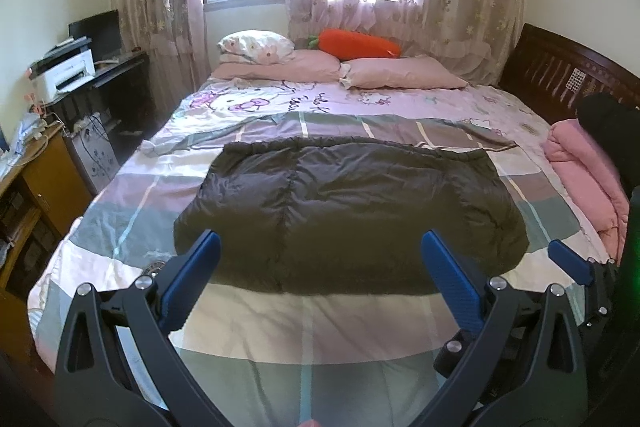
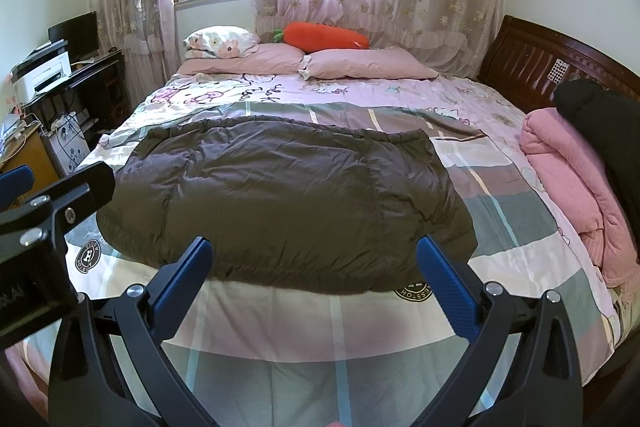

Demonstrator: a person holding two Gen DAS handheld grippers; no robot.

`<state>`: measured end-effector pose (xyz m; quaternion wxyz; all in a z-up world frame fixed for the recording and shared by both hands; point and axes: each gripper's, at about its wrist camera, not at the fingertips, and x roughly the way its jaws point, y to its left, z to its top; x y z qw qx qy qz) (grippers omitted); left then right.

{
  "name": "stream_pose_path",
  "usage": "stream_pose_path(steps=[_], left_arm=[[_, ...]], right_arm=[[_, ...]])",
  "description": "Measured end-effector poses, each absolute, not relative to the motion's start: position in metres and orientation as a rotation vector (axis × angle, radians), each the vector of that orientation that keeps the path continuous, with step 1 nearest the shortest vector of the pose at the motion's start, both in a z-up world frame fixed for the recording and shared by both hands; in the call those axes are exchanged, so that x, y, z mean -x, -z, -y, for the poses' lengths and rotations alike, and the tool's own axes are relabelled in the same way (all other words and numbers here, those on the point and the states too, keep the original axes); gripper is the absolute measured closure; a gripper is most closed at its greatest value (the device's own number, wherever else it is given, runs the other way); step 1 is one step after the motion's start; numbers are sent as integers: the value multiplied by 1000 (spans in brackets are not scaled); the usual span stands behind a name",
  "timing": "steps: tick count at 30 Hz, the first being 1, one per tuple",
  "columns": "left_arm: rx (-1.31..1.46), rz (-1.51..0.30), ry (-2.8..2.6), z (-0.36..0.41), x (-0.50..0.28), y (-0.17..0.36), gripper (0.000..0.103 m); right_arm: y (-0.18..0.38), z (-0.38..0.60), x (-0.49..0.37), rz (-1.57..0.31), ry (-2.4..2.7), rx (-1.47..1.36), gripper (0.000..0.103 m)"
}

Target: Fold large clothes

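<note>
**Quilted jacket laid flat on the bed**

We see a puffy, dark brown quilted jacket (image 1: 352, 215) lying flat, with a gathered hem, on the smooth checked bedcover (image 1: 300, 327). Both the left gripper (image 1: 320, 247) and right gripper (image 2: 314, 255) hover spread wide and empty, blue ribbed pads (image 2: 448, 283) apart.

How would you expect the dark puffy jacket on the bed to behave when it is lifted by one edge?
The jacket is quilted and puffy, so probably floppy and light for its bulk. Its crinkled shell looks smooth, so it may slip from the tongs.
</note>
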<state>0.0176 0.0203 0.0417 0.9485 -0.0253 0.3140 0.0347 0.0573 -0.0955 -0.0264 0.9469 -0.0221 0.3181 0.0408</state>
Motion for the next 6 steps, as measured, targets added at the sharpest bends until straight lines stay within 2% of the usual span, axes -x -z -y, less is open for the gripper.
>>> stream_pose_path(steps=[6], left_arm=[[45, -634, -100, -21, -17, -43, 2]], right_arm=[[26, 97, -59, -648, -89, 49, 1]])
